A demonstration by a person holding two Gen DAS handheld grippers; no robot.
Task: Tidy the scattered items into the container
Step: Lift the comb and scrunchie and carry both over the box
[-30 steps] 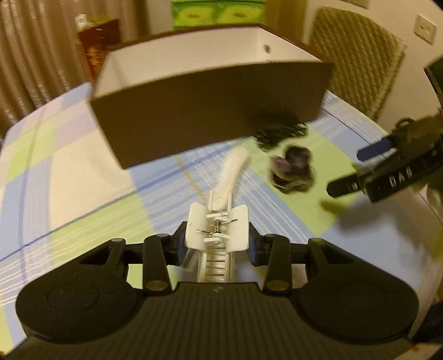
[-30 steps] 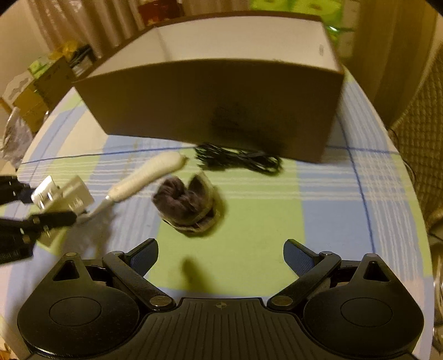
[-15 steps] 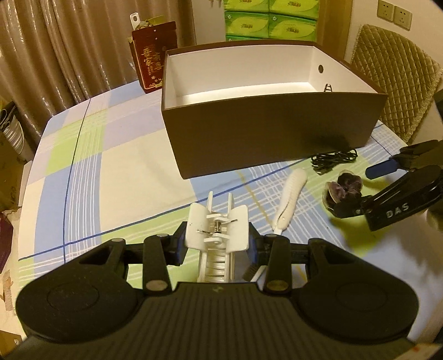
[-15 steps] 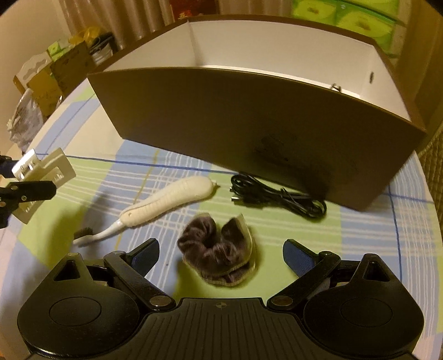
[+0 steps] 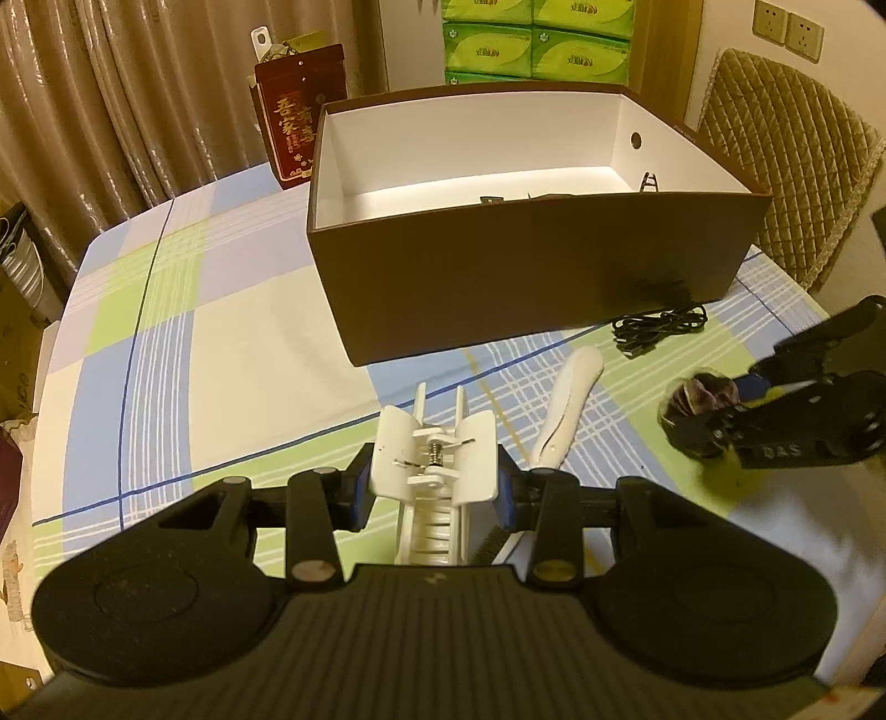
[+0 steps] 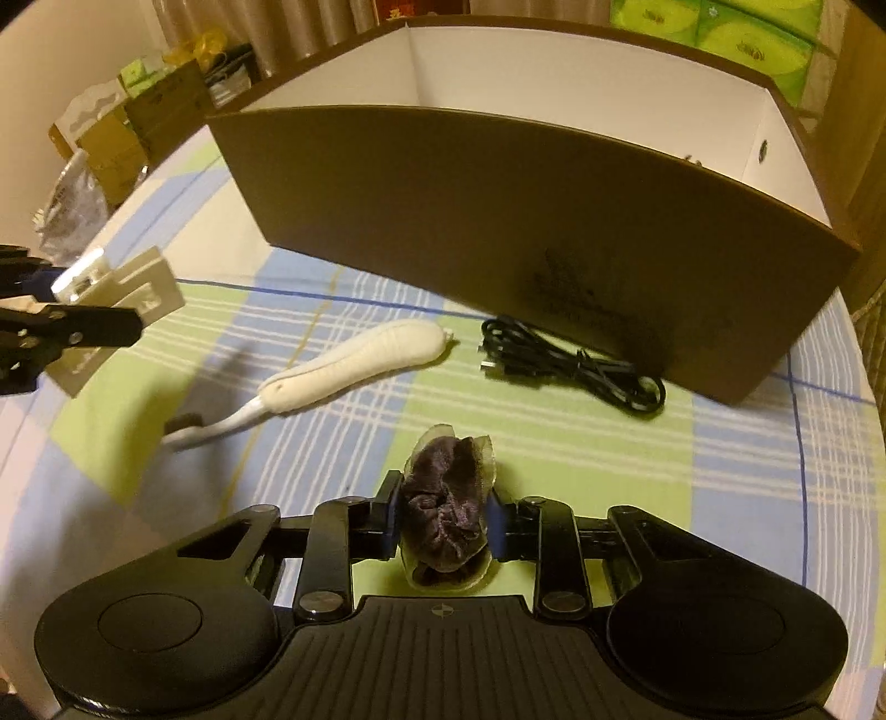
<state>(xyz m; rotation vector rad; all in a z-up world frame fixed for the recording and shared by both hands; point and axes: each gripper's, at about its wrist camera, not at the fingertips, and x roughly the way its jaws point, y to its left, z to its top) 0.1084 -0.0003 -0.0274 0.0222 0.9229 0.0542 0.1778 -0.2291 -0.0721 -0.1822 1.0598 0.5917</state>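
My left gripper (image 5: 433, 490) is shut on a white hair claw clip (image 5: 476, 443), held above the checked tablecloth in front of the brown box (image 5: 526, 277). In the right wrist view the same clip (image 6: 138, 288) hangs at the far left. My right gripper (image 6: 443, 526) is closing its jaws on a dark purple scrunchie (image 6: 446, 504), and the pads press its sides. The scrunchie (image 5: 695, 399) also shows at the right of the left wrist view. A white brush (image 6: 360, 360) and a coiled black cable (image 6: 570, 365) lie before the box (image 6: 498, 210).
Small dark items (image 5: 493, 199) lie on the box's white floor. Behind it stand a red gift box (image 5: 302, 133), green tissue packs (image 5: 531, 33) and a quilted chair (image 5: 786, 166). Curtains and cardboard boxes (image 6: 111, 144) border the table's left side.
My right gripper came down over the scrunchie and its wide jaws closed on it. My left gripper drew back slightly from the box with the clip still held.
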